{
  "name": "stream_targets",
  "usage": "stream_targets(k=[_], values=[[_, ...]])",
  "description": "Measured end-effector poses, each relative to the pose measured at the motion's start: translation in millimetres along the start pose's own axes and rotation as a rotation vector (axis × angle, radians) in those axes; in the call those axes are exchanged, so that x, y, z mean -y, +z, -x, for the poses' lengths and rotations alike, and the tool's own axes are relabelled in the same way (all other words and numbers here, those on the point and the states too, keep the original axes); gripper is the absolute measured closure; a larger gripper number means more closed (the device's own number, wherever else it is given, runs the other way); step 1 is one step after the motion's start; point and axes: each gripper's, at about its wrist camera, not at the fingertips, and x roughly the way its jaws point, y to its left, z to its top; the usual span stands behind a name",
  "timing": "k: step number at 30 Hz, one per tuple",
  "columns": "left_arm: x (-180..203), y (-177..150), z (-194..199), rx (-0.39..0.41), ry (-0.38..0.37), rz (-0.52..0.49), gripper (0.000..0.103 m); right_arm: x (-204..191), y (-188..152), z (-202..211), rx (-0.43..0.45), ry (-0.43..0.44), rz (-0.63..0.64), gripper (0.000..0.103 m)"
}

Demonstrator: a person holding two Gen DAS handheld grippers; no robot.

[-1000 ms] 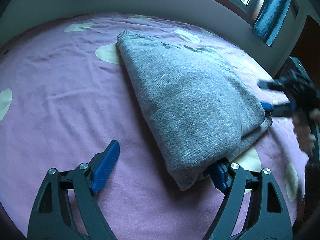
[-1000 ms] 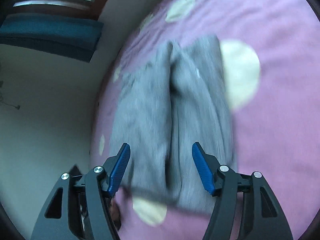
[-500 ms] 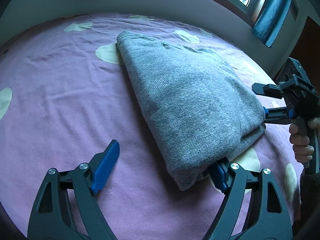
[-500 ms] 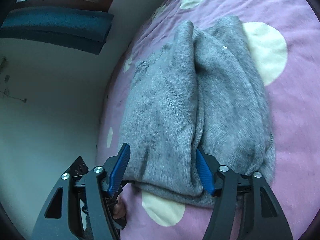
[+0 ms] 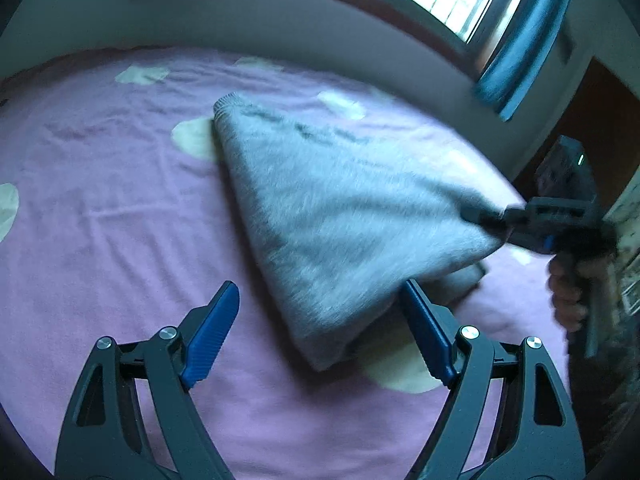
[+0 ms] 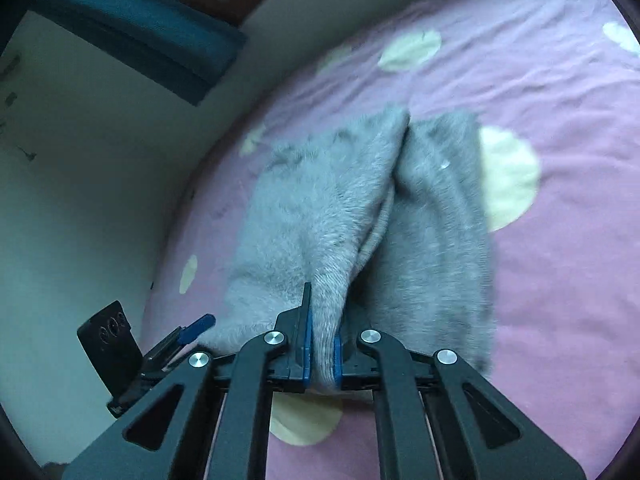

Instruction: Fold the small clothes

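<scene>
The sweater [image 5: 344, 216] lies on the bed [image 5: 100, 208]. The right gripper [image 6: 320, 344] pinches its top layer; the left gripper [image 5: 320, 320] gapes beside it. Best lift evenly, keeping edges aligned.

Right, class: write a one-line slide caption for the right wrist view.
Right claw shut on a fold of the grey knitted sweater lying on a pink spotted bedsheet.

A bed [image 5: 100, 200] covered in a pink sheet with pale cream spots carries everything. Ahead of the left gripper [image 5: 320, 332], a folded grey sweater [image 5: 340, 208] lies on the sheet, overlapping one spot.
</scene>
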Motion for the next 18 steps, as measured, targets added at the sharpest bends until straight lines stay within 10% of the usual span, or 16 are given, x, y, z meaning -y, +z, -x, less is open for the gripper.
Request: stream_targets(k=[8, 14, 18], values=[[-12, 3, -45, -0.078, 0.09, 0.06, 0.021, 50, -13, -19, -0.089, 0.044, -0.072, 0.096], [-10, 1, -45, -0.065, 0.084, 0.046, 0.021, 59, 23, -21, -0.096, 0.153, -0.108, 0.061], [-14, -1, -42, -0.057, 0.07, 0.054, 0.021, 61, 55, -46, -0.124, 0.174, -0.119, 0.056]])
